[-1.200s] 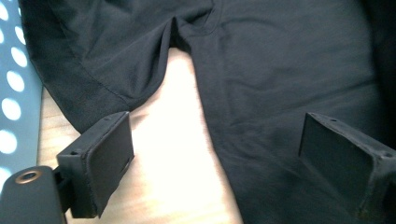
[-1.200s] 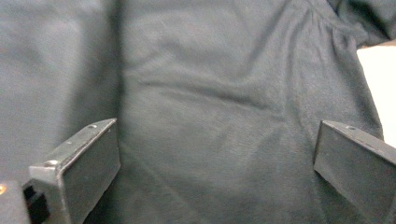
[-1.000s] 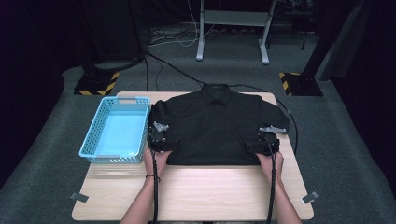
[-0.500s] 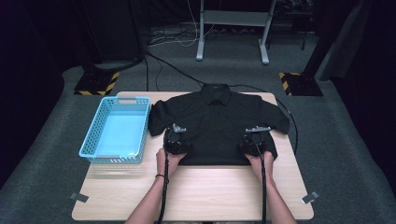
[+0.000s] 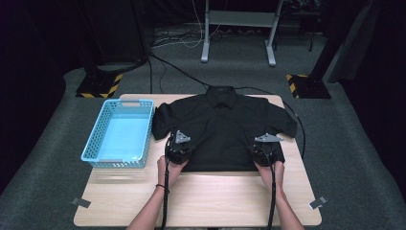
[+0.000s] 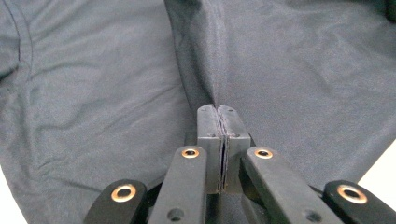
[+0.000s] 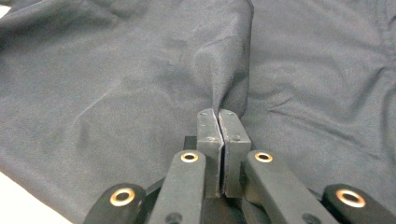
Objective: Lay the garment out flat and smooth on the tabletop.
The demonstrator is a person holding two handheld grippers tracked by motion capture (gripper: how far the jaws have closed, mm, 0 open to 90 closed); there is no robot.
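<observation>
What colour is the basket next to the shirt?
The basket is light blue, clearest in the high view, left of the black shirt.

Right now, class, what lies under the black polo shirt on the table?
The black polo shirt lies spread on the wooden table, whose bare top shows around its hem. The shirt covers the tabletop beneath it, so whether anything else lies there cannot be seen.

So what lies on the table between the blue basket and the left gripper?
In the high view, a narrow strip of bare wooden table separates the blue basket from the left gripper, which pinches the black shirt; the shirt's sleeve reaches toward the basket farther back.
</observation>
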